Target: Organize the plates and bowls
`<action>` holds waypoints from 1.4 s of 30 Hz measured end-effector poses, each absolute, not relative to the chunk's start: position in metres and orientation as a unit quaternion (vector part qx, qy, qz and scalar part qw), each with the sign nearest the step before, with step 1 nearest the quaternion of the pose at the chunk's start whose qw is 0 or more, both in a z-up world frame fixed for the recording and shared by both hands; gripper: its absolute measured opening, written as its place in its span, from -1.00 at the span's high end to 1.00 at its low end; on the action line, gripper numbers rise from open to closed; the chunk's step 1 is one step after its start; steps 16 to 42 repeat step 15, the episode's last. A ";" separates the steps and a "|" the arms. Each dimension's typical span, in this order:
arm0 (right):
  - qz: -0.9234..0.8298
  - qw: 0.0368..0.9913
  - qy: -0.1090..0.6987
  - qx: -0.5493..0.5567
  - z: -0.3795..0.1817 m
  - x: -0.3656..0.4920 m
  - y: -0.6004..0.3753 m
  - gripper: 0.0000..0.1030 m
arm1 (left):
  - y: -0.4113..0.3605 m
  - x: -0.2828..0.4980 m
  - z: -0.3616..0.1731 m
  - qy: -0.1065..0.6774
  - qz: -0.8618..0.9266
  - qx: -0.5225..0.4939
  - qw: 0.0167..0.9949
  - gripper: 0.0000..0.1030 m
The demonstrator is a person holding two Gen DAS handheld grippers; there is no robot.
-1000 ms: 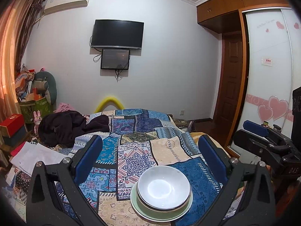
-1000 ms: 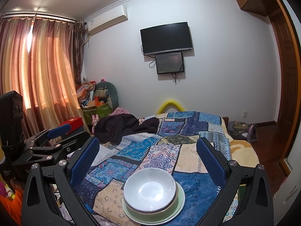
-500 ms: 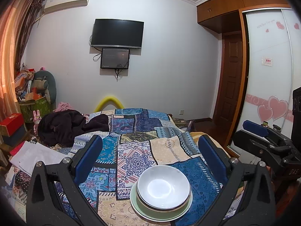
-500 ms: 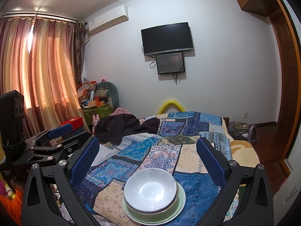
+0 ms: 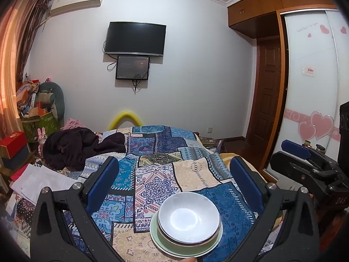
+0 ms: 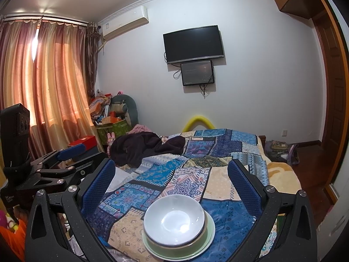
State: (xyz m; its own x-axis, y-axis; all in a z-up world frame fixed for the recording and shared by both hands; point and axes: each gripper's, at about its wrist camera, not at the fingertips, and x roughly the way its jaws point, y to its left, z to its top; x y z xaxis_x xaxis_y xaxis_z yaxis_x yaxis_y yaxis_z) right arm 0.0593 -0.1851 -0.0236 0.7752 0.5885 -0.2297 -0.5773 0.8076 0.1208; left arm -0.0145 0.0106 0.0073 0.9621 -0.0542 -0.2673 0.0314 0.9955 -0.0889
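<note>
A white bowl (image 5: 189, 217) is nested in a green bowl on a pale green plate (image 5: 161, 243), all stacked near the front edge of the patchwork bedspread (image 5: 157, 174). My left gripper (image 5: 174, 168) is open above and behind the stack, its blue pads wide apart and holding nothing. The same white bowl (image 6: 173, 219) and green plate (image 6: 208, 238) show in the right wrist view, where my right gripper (image 6: 171, 170) is likewise open and empty. Each gripper shows at the edge of the other's view: the right one (image 5: 305, 163) and the left one (image 6: 54, 163).
A dark garment (image 5: 74, 146) lies on the far left of the bed, with white folded cloth (image 5: 41, 181) nearer. Boxes and clutter (image 5: 32, 113) stand by the curtains. A wardrobe (image 5: 309, 91) and wooden door (image 5: 268, 91) are on the right; a TV (image 5: 136, 38) hangs on the wall.
Nothing has visibly changed beyond a slight drift of both views; the stack stays put and both grippers stay open.
</note>
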 end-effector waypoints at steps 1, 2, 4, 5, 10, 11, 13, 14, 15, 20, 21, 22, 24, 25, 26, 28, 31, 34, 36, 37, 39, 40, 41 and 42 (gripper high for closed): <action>0.310 0.942 0.129 0.022 -0.024 0.059 -0.185 -0.99 | 0.011 -0.014 0.007 0.137 -0.022 -0.043 0.989 -1.00; 0.309 0.942 0.129 0.022 -0.024 0.059 -0.185 -0.99 | 0.011 -0.013 0.007 0.139 -0.024 -0.043 0.989 -1.00; 0.310 0.942 0.130 0.022 -0.023 0.059 -0.185 -0.99 | 0.012 -0.012 0.006 0.143 -0.028 -0.044 0.988 -1.00; 0.310 0.941 0.130 0.021 -0.024 0.059 -0.184 -0.99 | 0.012 -0.012 0.006 0.143 -0.028 -0.044 0.988 -1.00; 0.310 0.941 0.131 0.021 -0.024 0.059 -0.184 -0.99 | 0.011 -0.013 0.005 0.143 -0.029 -0.043 0.988 -1.00; 0.310 0.941 0.131 0.021 -0.024 0.059 -0.184 -0.99 | 0.011 -0.013 0.005 0.143 -0.029 -0.043 0.988 -1.00; 0.310 0.942 0.130 0.021 -0.024 0.060 -0.184 -0.99 | 0.012 -0.012 0.004 0.144 -0.029 -0.044 0.988 -1.00; 0.310 0.941 0.131 0.021 -0.024 0.060 -0.184 -0.99 | 0.012 -0.012 0.004 0.144 -0.029 -0.044 0.988 -1.00; 0.310 0.941 0.132 0.020 -0.024 0.059 -0.184 -0.99 | 0.012 -0.012 0.004 0.144 -0.029 -0.045 0.988 -1.00; 0.310 0.941 0.132 0.020 -0.024 0.059 -0.184 -0.99 | 0.012 -0.012 0.004 0.144 -0.029 -0.045 0.988 -1.00; 0.310 0.941 0.132 0.020 -0.024 0.059 -0.184 -0.99 | 0.012 -0.012 0.004 0.144 -0.029 -0.045 0.988 -1.00; 0.310 0.941 0.132 0.020 -0.024 0.059 -0.184 -0.99 | 0.012 -0.012 0.004 0.144 -0.029 -0.045 0.988 -1.00; 0.310 0.941 0.132 0.020 -0.024 0.059 -0.184 -0.99 | 0.012 -0.012 0.004 0.144 -0.029 -0.045 0.988 -1.00; 0.310 0.941 0.132 0.020 -0.024 0.059 -0.184 -0.99 | 0.012 -0.012 0.004 0.144 -0.029 -0.045 0.988 -1.00; 0.310 0.941 0.132 0.020 -0.024 0.059 -0.184 -0.99 | 0.012 -0.012 0.004 0.144 -0.029 -0.045 0.988 -1.00; 0.310 0.941 0.132 0.020 -0.024 0.059 -0.184 -0.99 | 0.012 -0.012 0.004 0.144 -0.029 -0.045 0.988 -1.00; 0.310 0.941 0.132 0.020 -0.024 0.059 -0.184 -0.99 | 0.012 -0.012 0.004 0.144 -0.029 -0.045 0.988 -1.00; 0.310 0.941 0.132 0.020 -0.024 0.059 -0.184 -0.99 | 0.012 -0.012 0.004 0.144 -0.029 -0.045 0.988 -1.00; 0.310 0.941 0.132 0.020 -0.024 0.059 -0.184 -0.99 | 0.012 -0.012 0.004 0.144 -0.029 -0.045 0.988 -1.00; 0.310 0.941 0.132 0.020 -0.024 0.059 -0.184 -0.99 | 0.012 -0.012 0.004 0.144 -0.029 -0.045 0.988 -1.00; 0.310 0.941 0.132 0.020 -0.024 0.059 -0.184 -0.99 | 0.012 -0.012 0.004 0.144 -0.029 -0.045 0.988 -1.00; 0.310 0.941 0.132 0.020 -0.024 0.059 -0.184 -0.99 | 0.012 -0.012 0.004 0.144 -0.029 -0.045 0.988 -1.00; 0.310 0.941 0.132 0.020 -0.024 0.059 -0.184 -0.99 | 0.012 -0.012 0.004 0.144 -0.029 -0.045 0.988 -1.00; 0.310 0.941 0.132 0.020 -0.024 0.059 -0.184 -0.99 | 0.012 -0.012 0.004 0.144 -0.029 -0.045 0.988 -1.00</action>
